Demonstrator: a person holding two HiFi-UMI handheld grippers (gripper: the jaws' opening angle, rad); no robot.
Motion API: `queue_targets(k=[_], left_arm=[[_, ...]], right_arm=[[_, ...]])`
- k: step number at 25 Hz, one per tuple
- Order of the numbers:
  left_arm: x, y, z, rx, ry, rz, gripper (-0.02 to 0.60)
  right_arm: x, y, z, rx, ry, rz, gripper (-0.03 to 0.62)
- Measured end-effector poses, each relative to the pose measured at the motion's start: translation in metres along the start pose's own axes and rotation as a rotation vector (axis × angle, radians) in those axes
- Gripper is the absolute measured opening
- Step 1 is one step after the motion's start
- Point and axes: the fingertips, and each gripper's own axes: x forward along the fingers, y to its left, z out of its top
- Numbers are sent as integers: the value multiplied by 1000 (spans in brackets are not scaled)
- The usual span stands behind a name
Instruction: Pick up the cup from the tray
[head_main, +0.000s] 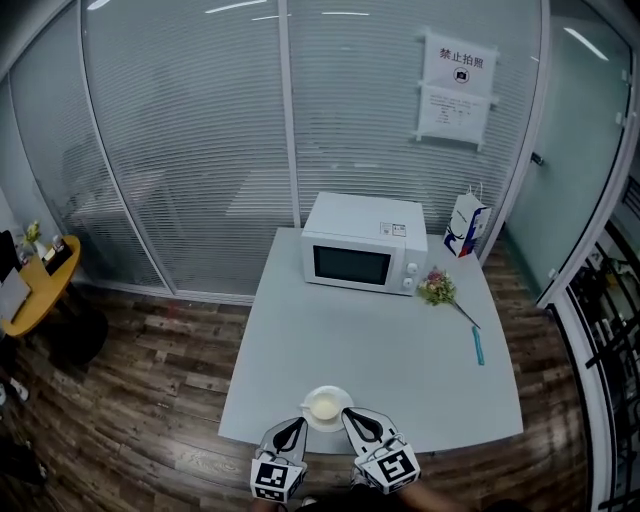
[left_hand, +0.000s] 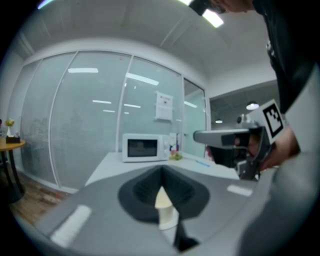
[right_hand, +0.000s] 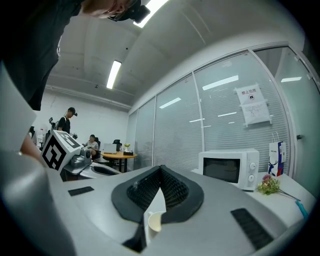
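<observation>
Desk (head_main: 380, 350) edge: cup (head_main: 325, 407) sits on its tray (head_main: 343, 397), my left tool (head_main: 297, 425) and right tool (head_main: 352, 415) both pressed together alongside; lift pending.

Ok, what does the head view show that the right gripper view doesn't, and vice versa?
Only the head view: the wooden floor, the whole outline of the table, and the round rim of the tray between the left gripper and right gripper. Only the right gripper view: its own jaws close up, standing together, plus a standing person and a seated one. Both: the cup, microwave, flowers, paper bag and left gripper.
</observation>
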Motion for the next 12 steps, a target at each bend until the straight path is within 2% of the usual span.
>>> queue_targets(k=[6,12], left_arm=[[13,-4,-18,-22,48,10,5],[27,-12,-46,-40,114,9,5]], right_arm=[[4,-12,-7,19,42,-3,-11],[2,-22,-45,54,106,2,-11]])
